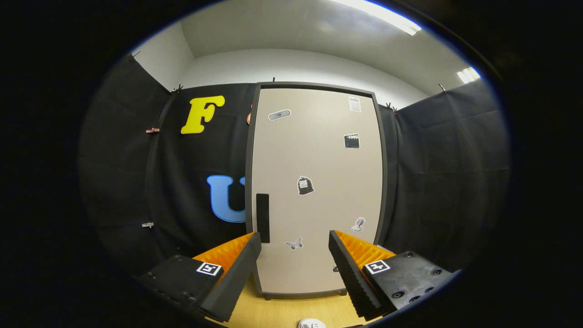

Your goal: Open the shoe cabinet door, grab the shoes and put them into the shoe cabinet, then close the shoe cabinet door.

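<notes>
Shoe cabinet upright on the wooden floor, beyond the fingers, door fully shut and dotted with small stickers. Dark vertical handle near the door's left edge, just above and beyond the left fingertip. Gripper held wide, nothing between the fingers, apart from the door. Sliver of something white, probably a shoe, on the floor below and between the fingers, too cut off to tell for sure.

Likely step: reaching for the handle to pull the door open, so task barely started. Risks from here: closing on the flat panel beside the handle instead of around it, giving no purchase; slipping off the shallow handle if gripped only at the tips; pulling off-line from the hinge swing and dragging or rocking the cabinet; swinging the door into the shoe if lying in its path
</notes>
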`<action>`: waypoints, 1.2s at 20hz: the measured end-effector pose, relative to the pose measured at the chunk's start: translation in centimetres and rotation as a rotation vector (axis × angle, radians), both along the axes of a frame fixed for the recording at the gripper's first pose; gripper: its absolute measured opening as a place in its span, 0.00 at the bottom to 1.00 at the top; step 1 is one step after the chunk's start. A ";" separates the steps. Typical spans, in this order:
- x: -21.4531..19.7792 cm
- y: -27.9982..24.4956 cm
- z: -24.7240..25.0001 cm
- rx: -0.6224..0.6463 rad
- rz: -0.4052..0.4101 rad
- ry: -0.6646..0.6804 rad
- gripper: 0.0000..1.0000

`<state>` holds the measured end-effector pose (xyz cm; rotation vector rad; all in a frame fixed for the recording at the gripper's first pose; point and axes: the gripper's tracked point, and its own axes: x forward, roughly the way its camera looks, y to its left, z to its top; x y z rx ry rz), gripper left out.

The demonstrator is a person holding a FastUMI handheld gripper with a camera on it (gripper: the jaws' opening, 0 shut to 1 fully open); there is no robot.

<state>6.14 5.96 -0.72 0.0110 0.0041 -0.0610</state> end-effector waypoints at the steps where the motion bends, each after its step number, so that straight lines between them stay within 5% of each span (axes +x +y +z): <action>1: 0.6 0.3 -0.3 -0.001 0.001 0.005 0.98; 20: 16.9 5.0 -4.7 0.049 -0.001 0.046 0.97; 22: 17.8 5.1 -5.2 0.049 -0.009 0.052 0.81; 24: 18.5 5.3 -5.4 0.051 -0.009 0.052 0.81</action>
